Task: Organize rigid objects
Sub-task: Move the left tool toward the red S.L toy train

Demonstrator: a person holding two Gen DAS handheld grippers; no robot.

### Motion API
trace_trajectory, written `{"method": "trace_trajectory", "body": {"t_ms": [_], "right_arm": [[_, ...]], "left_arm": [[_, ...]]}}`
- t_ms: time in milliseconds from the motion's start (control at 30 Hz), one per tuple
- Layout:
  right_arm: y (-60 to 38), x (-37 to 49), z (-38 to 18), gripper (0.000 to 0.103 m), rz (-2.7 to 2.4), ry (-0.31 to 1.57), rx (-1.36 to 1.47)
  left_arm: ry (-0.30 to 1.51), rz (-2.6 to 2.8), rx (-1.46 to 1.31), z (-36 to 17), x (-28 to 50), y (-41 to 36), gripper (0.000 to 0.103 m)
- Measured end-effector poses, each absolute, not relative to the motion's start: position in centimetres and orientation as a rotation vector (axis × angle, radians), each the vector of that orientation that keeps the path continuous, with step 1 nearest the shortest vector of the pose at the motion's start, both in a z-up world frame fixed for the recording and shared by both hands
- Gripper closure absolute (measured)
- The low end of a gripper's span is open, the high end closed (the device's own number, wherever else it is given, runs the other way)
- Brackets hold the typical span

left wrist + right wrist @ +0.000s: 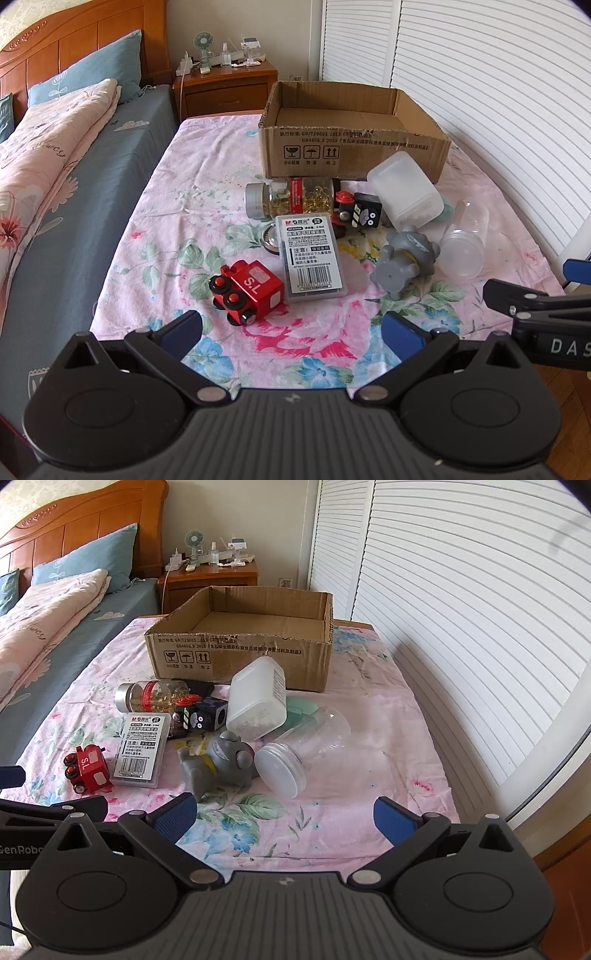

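Left tool [291, 332], right tool [286, 818]: jaws wide apart, nothing held.

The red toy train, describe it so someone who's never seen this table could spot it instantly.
Start at the open cardboard box on the floral cloth and come toward the camera, past the pile. The red toy train lies on its side, nearest the left gripper, beside the flat barcoded case; only it bears "S.L".

Daylit bedroom: wooden headboard [74, 40], blue-sheeted bed [110, 177], cluttered wooden nightstand [225, 86], white louvered doors [461, 609], floral-sheeted surface [258, 354] in front.

bright, soft daylight, faint shadows, sharp focus, strong fisheye bending and dark corners.
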State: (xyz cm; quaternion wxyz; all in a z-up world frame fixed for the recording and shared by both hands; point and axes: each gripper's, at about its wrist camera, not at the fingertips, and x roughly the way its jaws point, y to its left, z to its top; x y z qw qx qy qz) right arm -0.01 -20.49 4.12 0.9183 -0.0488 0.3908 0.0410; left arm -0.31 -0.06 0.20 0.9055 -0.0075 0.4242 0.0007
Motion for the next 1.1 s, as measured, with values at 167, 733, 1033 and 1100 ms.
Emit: {"method": "trace_trajectory", "body": {"t_ms": [167,733,1033,1100], "right_arm": [[-20.46,-0.03,4.11,0.0,0.086,0.801,-0.101],[-20.27,0.04,4.28,0.0,0.088,0.794,-0.106],[-20.46,0.49,4.38,0.0,0.118,0.777,-0.121],[-20.44,0.57,4.47,0.0,0.12,0.769,-0.129]], "left_arm": [[0.876,0.003,-0.015,0.18,-0.35,0.01,0.001],[0.877,0.005,-0.017,0.19,-0.29,-0.02,0.001],[0.86,-0.006,0.0,0.28,0.2,-0.32,0.001],[0.857,-0.014,0.006,0.34,0.36,-0.37,0.001]]}}
